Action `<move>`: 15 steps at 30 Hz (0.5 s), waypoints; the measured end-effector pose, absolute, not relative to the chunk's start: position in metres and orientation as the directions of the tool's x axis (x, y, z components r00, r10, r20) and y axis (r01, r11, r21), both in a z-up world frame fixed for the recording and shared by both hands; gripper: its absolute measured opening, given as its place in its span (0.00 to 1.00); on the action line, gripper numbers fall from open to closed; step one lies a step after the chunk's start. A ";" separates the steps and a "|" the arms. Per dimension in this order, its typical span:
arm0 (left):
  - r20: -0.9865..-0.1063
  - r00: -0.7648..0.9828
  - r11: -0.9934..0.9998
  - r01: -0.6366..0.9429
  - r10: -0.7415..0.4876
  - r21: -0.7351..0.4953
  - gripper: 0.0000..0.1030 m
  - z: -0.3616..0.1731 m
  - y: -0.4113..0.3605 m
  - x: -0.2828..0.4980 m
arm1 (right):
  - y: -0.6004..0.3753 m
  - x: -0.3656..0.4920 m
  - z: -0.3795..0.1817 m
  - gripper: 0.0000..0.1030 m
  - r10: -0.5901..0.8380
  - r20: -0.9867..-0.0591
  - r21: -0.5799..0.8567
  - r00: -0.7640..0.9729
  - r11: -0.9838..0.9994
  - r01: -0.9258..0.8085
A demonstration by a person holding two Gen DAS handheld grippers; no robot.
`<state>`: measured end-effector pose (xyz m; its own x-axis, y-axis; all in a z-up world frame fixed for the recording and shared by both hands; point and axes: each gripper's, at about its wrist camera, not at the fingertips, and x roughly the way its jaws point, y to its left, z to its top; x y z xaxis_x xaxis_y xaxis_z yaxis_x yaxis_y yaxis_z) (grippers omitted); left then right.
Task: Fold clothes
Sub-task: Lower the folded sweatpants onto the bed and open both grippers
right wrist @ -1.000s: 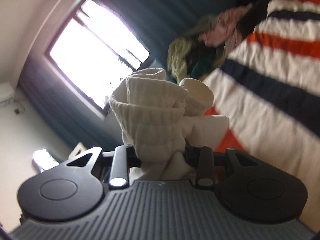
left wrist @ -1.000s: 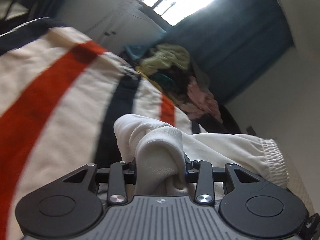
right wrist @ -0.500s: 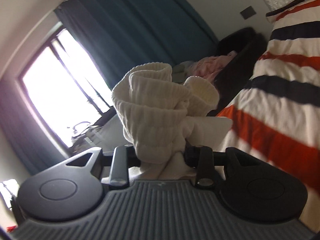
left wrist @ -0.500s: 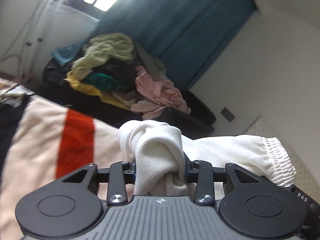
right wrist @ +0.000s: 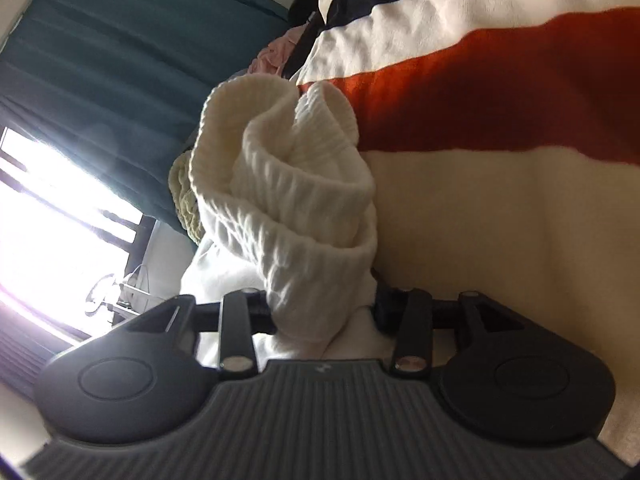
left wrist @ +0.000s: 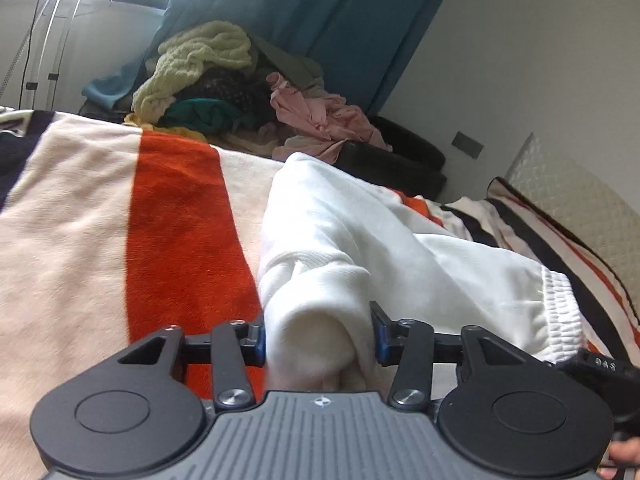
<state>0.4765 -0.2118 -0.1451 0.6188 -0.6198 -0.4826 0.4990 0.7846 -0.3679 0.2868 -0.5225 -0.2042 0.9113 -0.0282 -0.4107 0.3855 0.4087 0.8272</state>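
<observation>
A white sweatshirt-like garment (left wrist: 360,240) lies on the striped blanket (left wrist: 176,220), its ribbed elastic hem (left wrist: 560,312) at the right. My left gripper (left wrist: 318,338) is shut on a bunched fold of it, low over the bed. In the right wrist view my right gripper (right wrist: 324,308) is shut on the garment's ribbed knit cuff (right wrist: 280,200), which bulges out between the fingers close above the blanket (right wrist: 480,208). The fingertips of both grippers are hidden in the cloth.
A pile of mixed clothes (left wrist: 224,88) sits on a dark chair beyond the bed's far edge, before a teal curtain (left wrist: 320,12). A bright window (right wrist: 48,220) is at the left. A quilted headboard (left wrist: 568,200) stands at the right.
Both grippers have come down toward the bed with the garment. The left one now lays the cloth onto the blanket; the right view has swung from the window toward the blanket.
</observation>
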 end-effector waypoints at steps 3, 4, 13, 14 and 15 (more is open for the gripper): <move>-0.499 0.626 0.799 0.509 -0.600 -0.321 0.49 -0.116 -0.205 0.452 | -0.521 0.286 -0.181 0.47 -0.021 -0.512 0.778 0.859 0.412 0.474; -0.504 0.628 0.803 0.512 -0.593 -0.305 0.49 -0.106 -0.203 0.444 | -0.519 0.283 -0.172 0.46 -0.022 -0.554 0.751 0.832 0.418 0.511; -0.533 0.655 0.824 0.544 -0.535 -0.158 0.52 -0.013 -0.184 0.364 | -0.477 0.226 -0.049 0.46 -0.076 -0.594 0.597 0.801 0.626 0.502; -0.519 0.665 0.822 0.551 -0.537 -0.144 0.54 0.000 -0.181 0.349 | -0.471 0.219 -0.035 0.46 -0.086 -0.581 0.583 0.809 0.649 0.488; -0.504 0.675 0.820 0.557 -0.539 -0.131 0.56 0.013 -0.178 0.335 | -0.463 0.206 -0.019 0.46 -0.095 -0.565 0.571 0.820 0.672 0.472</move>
<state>0.3345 -0.1782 0.0134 0.6752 -0.5388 -0.5038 0.5567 0.8203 -0.1311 0.2061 -0.4627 -0.0193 0.8196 -0.0951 -0.5650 0.4716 0.6720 0.5710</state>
